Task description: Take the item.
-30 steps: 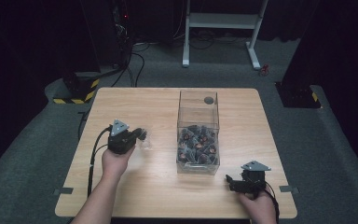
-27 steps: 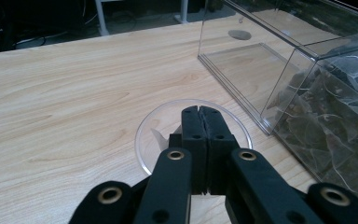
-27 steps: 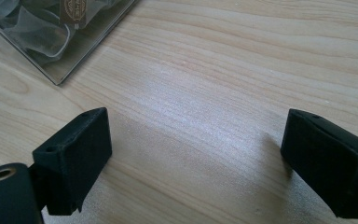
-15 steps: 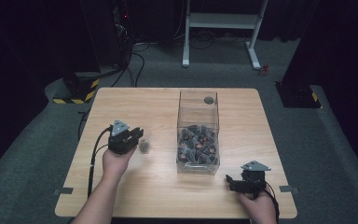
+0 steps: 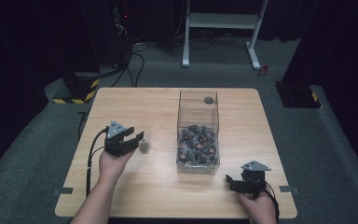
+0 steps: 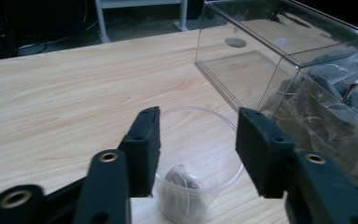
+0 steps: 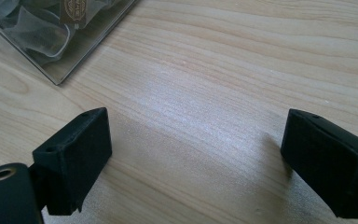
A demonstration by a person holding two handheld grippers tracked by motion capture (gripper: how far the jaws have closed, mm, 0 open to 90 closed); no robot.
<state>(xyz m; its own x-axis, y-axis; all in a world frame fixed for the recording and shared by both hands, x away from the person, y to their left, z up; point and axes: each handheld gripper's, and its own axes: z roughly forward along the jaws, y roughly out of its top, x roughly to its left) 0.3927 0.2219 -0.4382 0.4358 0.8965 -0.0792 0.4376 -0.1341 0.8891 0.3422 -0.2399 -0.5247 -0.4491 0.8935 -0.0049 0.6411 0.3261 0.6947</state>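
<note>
While its jaws have just been opening, left tool (image 6: 193, 154) straddles cup (image 6: 200, 140).

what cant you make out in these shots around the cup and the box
- Cup: its base is cut off by the bottom edge of the left gripper view; the left gripper jaws, just opening, cover its sides.
- Sachet in the cup: print too blurred to read.
- Clear box: cropped by the right gripper view's top edge.
</note>
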